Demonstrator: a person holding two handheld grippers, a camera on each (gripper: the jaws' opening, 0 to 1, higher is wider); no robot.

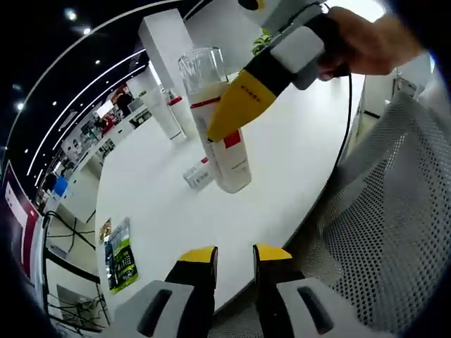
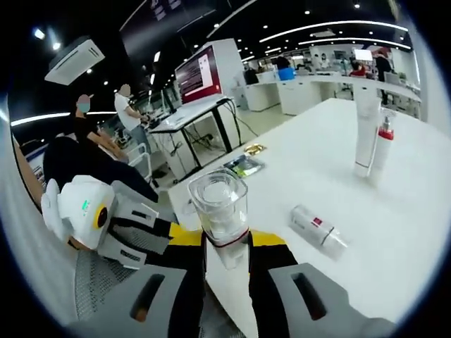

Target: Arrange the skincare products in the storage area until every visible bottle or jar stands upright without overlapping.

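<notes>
Clear-capped bottle (image 2: 220, 211) in right gripper (image 2: 227, 243)

White desk (image 1: 296, 162) — round-edged, carrying a green-and-black packet (image 1: 120, 255) near its rim. Perforated mesh chair (image 1: 394, 232) just beside the desk. Further off — wall screen (image 2: 201, 74), two standing people (image 2: 106, 116).

Clear-capped white bottle (image 2: 220, 211) upright between jaws; small tube (image 2: 318, 227) flat; two bottles (image 2: 371, 134) upright.
</notes>
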